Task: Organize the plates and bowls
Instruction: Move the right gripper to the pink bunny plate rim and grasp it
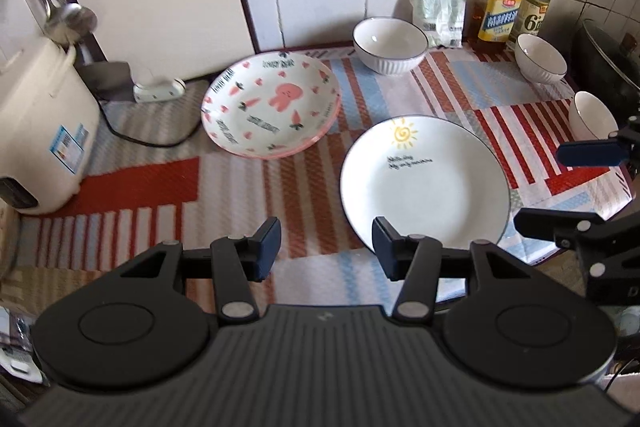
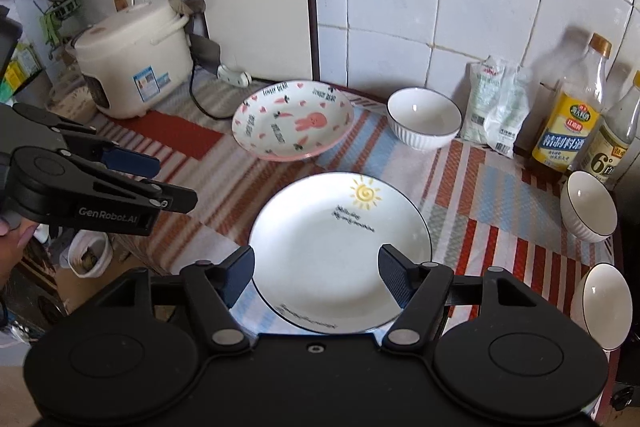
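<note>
Nothing is sorted yet: the pink rabbit plate (image 2: 292, 123), the sun plate (image 2: 340, 251) and 3 bowls lie apart on the table (image 2: 480, 187). Both the left hand-held gripper (image 1: 326, 247) and the right hand-held gripper (image 2: 316, 275) hover released, grasping nothing. "GenRobot.AI" is printed on the left one.

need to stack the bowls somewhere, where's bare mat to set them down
Bare mat lies between the rice cooker, the pink bunny plate and the sun plate. A smaller patch sits between the sun plate and the large bowl. The right edge is crowded with two small bowls and bottles.
</note>
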A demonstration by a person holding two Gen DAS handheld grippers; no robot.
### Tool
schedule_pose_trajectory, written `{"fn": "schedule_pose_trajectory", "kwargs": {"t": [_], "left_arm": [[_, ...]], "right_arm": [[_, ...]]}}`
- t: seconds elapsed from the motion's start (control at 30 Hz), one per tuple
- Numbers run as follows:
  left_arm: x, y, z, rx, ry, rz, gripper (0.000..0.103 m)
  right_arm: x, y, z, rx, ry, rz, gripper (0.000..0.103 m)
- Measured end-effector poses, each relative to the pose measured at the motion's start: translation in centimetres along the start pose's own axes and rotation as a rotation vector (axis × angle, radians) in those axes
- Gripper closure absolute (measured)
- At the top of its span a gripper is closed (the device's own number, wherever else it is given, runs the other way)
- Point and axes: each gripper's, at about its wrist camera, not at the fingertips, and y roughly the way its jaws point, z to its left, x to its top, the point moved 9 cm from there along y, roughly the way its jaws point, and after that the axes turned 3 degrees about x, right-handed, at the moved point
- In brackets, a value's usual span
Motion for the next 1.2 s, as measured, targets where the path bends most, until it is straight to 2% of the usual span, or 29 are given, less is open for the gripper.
{"fn": "schedule_pose_trajectory", "kwargs": {"t": [0.2,0.47,0.63,0.87,1.2], "left_arm": [[2.1,-0.5,3.7,-0.002,0.029,-0.066,0.052],[4.7,1.0,8.2,-0.079,0.104,-0.113,0.052],[6.5,3.0,11.2,-0.113,0.101,-0.160,0.052],[7.5,9.4,13.3,-0.194,0.100,-0.087,0.055],[7.2,18.9,13.4,-0.180,0.077,0.026,0.057]], "right_arm": [[2.6,0.3,2.1,-0.038,0.019,-0.043,0.030],[6.5,2.4,4.8,-0.082,0.071,-0.086,0.030],[8.6,5.4,5.6,-0.024,0.162,-0.126,0.030],[10.0,10.7,4.9,-0.076,0.312,-0.175,0.030],[9.4,18.0,1.5,-0.129,0.514,-0.150,0.030]]}}
